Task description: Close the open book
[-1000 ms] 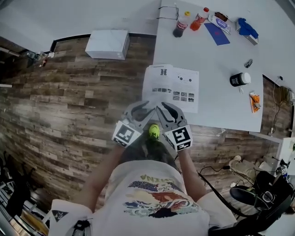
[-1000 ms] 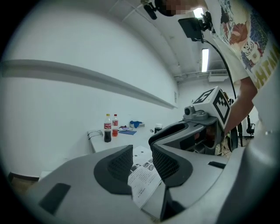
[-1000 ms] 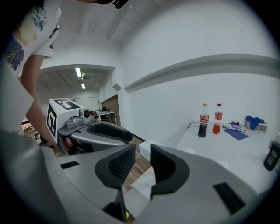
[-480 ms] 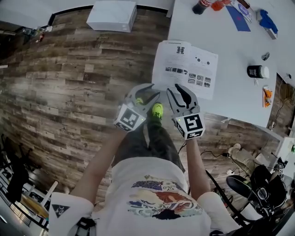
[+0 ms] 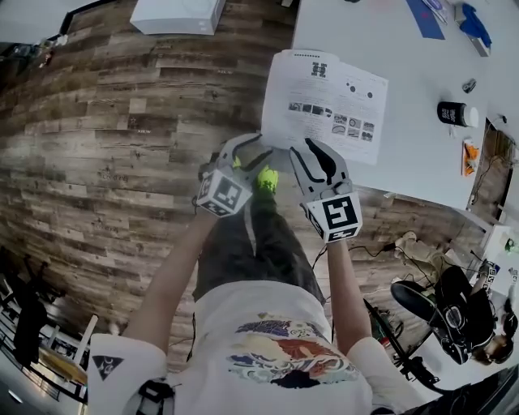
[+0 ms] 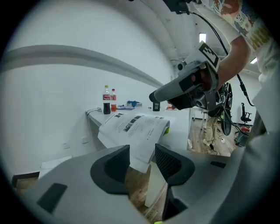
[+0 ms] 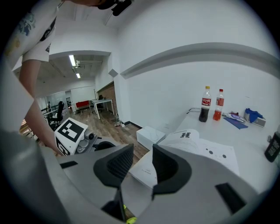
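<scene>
The open book (image 5: 328,104) lies flat on the white table (image 5: 422,162), its near left corner hanging over the table's edge. My left gripper (image 5: 253,154) sits at that corner and my right gripper (image 5: 312,160) at the book's near edge, side by side. Both pairs of jaws have just been opening, and the pads press on nothing. In the left gripper view the overhanging pages (image 6: 133,129) show through the gap of the left gripper (image 6: 142,154). In the right gripper view the book (image 7: 197,148) lies just beyond the right gripper (image 7: 142,162).
Two drink bottles (image 7: 204,104) stand at the table's far end, beside blue items (image 7: 253,115). A black and white jar (image 5: 451,113) sits right of the book. A white box (image 5: 178,14) rests on the wood floor. My green shoe (image 5: 266,178) is below the grippers.
Both grippers have sunk and come closer to the book's near edge. Their jaws stand wider than before. The head view has shifted toward the table.
</scene>
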`<move>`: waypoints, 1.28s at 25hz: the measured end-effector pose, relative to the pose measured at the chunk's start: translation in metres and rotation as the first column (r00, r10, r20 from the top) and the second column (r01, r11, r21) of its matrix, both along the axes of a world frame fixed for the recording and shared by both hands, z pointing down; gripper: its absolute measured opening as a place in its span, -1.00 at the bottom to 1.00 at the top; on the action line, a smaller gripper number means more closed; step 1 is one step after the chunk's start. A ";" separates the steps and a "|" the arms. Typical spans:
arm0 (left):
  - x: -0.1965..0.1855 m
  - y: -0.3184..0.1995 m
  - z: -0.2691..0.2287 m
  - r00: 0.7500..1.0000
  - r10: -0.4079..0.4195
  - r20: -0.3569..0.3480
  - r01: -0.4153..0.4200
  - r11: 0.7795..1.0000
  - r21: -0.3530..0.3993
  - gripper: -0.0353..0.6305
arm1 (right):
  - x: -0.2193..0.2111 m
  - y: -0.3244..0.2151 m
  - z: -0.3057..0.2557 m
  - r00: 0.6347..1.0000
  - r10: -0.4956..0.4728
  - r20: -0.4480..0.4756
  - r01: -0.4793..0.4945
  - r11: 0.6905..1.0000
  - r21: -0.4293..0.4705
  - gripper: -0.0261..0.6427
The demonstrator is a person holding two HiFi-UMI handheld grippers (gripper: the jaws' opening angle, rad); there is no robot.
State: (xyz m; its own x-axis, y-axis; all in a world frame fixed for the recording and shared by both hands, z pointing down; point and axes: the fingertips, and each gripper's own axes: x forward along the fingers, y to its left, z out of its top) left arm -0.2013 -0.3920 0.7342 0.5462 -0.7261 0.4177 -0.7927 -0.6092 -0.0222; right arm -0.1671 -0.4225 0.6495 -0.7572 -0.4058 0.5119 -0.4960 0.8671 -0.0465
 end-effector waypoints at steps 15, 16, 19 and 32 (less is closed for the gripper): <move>-0.003 -0.006 0.053 0.993 -0.079 0.088 0.078 0.997 0.016 -0.42 | 0.004 0.000 0.008 0.999 0.034 -0.036 -0.034 0.999 -0.005 -0.58; -0.002 -0.007 0.054 0.993 -0.077 0.092 0.076 0.997 0.016 -0.42 | 0.004 -0.001 0.009 0.999 0.036 -0.037 -0.036 0.999 -0.007 -0.58; 0.002 -0.007 0.061 0.991 -0.057 0.122 0.056 0.998 0.016 -0.42 | 0.004 -0.001 0.012 0.999 0.041 -0.033 -0.041 0.999 -0.018 -0.58; -0.010 -0.017 0.036 0.982 -0.149 0.115 0.141 0.987 0.076 -0.45 | 0.018 0.001 0.006 0.998 0.058 -0.034 -0.058 0.998 -0.023 -0.58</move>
